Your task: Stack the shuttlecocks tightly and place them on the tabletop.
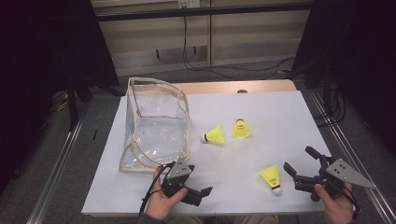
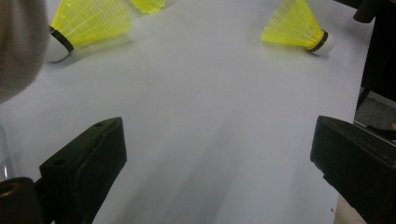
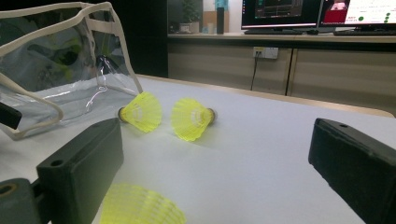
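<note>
The clear bag (image 1: 156, 123) stands open-topped at the tabletop's (image 1: 261, 116) left; likely floppy, it could collapse under a careless drop. Nearest shuttlecock (image 1: 271, 178) lies beside the right gripper (image 1: 299, 173); wide, empty jaws might roll it. Left gripper (image 1: 198, 192) equally wide, empty.

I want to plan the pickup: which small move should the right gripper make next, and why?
Probably ease the right gripper left to straddle the nearest shuttlecock. Its jaws stand open and empty, and that shuttlecock lies on its side just beside them.

The nearest shuttlecock (image 3: 140, 207) is cut off by the right gripper view's bottom edge.
</note>
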A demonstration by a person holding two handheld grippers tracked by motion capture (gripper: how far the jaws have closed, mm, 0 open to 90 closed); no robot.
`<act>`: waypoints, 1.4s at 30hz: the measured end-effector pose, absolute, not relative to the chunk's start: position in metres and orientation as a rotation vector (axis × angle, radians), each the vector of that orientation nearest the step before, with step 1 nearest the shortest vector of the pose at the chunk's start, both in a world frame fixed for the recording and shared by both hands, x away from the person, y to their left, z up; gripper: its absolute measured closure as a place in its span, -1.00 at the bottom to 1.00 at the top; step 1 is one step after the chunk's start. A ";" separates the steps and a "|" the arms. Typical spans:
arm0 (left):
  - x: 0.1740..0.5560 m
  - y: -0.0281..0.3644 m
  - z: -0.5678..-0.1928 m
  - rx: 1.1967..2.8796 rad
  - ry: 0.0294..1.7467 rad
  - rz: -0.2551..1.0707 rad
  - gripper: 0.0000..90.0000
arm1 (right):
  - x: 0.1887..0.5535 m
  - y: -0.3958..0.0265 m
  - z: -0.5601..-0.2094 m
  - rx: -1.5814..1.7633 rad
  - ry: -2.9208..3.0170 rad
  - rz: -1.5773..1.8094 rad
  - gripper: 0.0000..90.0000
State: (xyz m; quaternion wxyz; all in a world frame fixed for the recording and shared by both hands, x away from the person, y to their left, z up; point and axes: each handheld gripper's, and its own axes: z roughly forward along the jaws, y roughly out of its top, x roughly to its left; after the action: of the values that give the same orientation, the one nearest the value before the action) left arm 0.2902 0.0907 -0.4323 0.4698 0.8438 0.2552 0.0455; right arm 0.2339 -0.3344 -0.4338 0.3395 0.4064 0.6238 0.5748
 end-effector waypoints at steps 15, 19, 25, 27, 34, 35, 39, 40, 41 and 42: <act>0.287 0.103 -0.430 2.059 0.614 0.113 -0.92 | 0.234 -0.334 -0.434 1.059 1.625 1.496 -0.94; 0.285 0.105 -0.430 2.060 0.612 0.118 -0.92 | 0.234 -0.334 -0.434 1.061 1.624 1.498 -0.94; 0.285 0.112 -0.427 2.050 0.618 0.139 -0.92 | 0.235 -0.333 -0.434 1.057 1.626 1.493 -0.94; 0.286 0.114 -0.427 2.050 0.619 0.143 -0.92 | 0.235 -0.333 -0.435 1.057 1.627 1.492 -0.94; 0.285 0.119 -0.427 2.054 0.624 0.153 -0.92 | 0.235 -0.332 -0.434 1.052 1.632 1.495 -0.94; 0.285 0.120 -0.426 2.057 0.625 0.156 -0.92 | 0.235 -0.332 -0.434 1.050 1.632 1.495 -0.94; 0.285 0.124 -0.425 2.054 0.624 0.166 -0.92 | 0.235 -0.332 -0.434 1.053 1.629 1.492 -0.94; 0.285 0.125 -0.424 2.053 0.626 0.163 -0.92 | 0.235 -0.333 -0.434 1.055 1.628 1.493 -0.94; 0.285 0.126 -0.424 2.054 0.624 0.166 -0.92 | 0.235 -0.333 -0.434 1.056 1.627 1.494 -0.94; 0.285 0.126 -0.424 2.051 0.628 0.168 -0.91 | 0.235 -0.333 -0.434 1.057 1.628 1.494 -0.93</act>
State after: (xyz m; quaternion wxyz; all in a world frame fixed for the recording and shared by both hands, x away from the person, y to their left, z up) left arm 0.2848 0.1263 -0.4244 0.4748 0.8389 0.2569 0.0688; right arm 0.2348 -0.3327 -0.4340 0.3394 0.4059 0.6252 0.5738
